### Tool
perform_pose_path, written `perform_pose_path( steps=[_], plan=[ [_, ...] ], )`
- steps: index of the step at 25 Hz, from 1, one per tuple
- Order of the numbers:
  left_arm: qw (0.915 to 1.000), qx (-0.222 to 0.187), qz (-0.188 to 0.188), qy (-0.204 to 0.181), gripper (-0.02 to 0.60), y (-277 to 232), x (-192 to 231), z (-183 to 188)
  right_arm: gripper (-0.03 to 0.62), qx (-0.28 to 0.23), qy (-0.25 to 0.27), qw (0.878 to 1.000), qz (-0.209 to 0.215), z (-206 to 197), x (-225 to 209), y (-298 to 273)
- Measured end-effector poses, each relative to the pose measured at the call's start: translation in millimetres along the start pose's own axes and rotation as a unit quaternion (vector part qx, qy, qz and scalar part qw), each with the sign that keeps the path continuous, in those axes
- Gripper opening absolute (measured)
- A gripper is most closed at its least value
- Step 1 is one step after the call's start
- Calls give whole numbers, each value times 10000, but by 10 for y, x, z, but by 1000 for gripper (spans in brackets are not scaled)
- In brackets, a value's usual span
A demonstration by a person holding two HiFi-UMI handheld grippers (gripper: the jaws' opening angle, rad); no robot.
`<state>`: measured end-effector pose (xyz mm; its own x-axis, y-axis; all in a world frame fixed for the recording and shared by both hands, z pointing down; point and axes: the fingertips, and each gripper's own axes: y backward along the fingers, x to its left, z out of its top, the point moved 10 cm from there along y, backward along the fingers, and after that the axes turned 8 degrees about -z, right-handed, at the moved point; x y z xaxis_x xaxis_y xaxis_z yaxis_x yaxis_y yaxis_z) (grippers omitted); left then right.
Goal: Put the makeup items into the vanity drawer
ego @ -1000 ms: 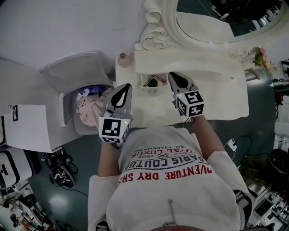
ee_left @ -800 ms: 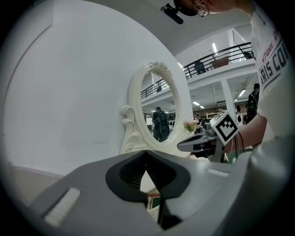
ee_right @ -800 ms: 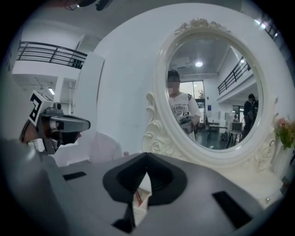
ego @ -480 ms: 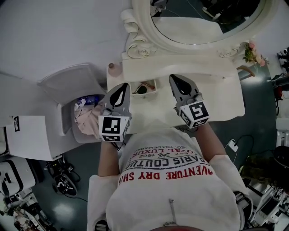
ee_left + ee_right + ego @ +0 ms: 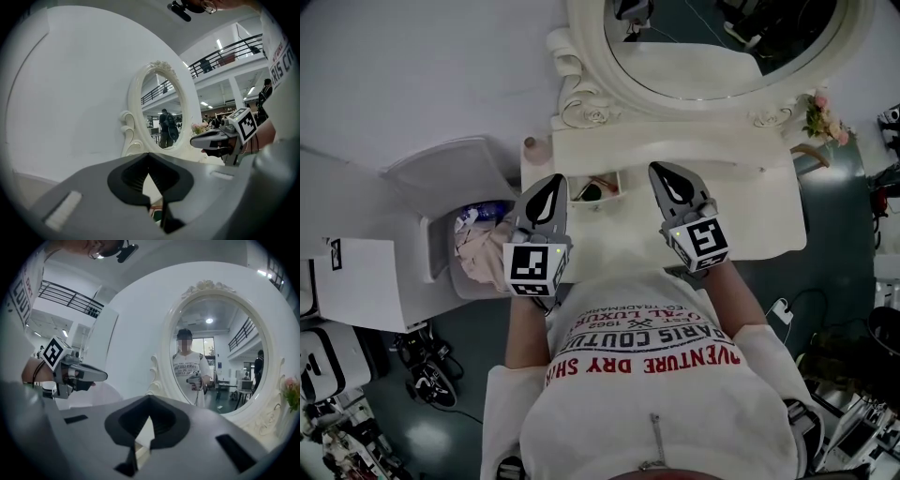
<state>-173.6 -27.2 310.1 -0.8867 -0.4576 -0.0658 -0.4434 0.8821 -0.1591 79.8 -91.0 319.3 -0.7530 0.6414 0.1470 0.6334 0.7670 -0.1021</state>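
With both pairs of jaws clenched together and empty, the left gripper (image 5: 551,182) and right gripper (image 5: 661,172) flank the small open white vanity drawer (image 5: 617,182). The dark and reddish makeup items (image 5: 591,191) inside it are too small to identify.

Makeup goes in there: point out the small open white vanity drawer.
Head view, centre-left: the small open white vanity drawer sits between the left gripper and right gripper, below the white-framed oval mirror.
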Motion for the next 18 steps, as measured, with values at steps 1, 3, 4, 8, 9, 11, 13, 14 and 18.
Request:
perform_pose_path(
  steps=[1,3,4,8,9,11,13,14,18],
  plan=[
    [10000,10,1,11,11,0,-4,-4,8,-6,-4,10000,-1,-2,-1,-3],
    [10000,38,-9,13,11,-2,-11,-13,6,6,0,10000,-17,-10,-2,-11],
    [10000,51,-15,8,11,-6,-13,-16,8,26,14,10000,-42,-13,-3,-16],
    [10000,62,15,7,11,-5,-8,-17,8,84,-1,9998,-167,-18,-22,-24],
    [10000,61,26,6,11,-2,-8,-16,8,81,-25,9998,-168,-17,-24,-25],
    [10000,63,44,9,11,5,-8,-11,8,58,-16,9999,-157,-7,-23,-29],
    [10000,72,57,9,11,11,-11,-7,8,31,27,9999,-146,5,-15,-31],
    [10000,75,61,5,11,13,-12,-7,8,18,33,9999,-139,6,-10,-33],
    [9999,91,69,6,11,16,-7,-16,6,-19,79,9999,-140,-7,14,-39]
  ],
)
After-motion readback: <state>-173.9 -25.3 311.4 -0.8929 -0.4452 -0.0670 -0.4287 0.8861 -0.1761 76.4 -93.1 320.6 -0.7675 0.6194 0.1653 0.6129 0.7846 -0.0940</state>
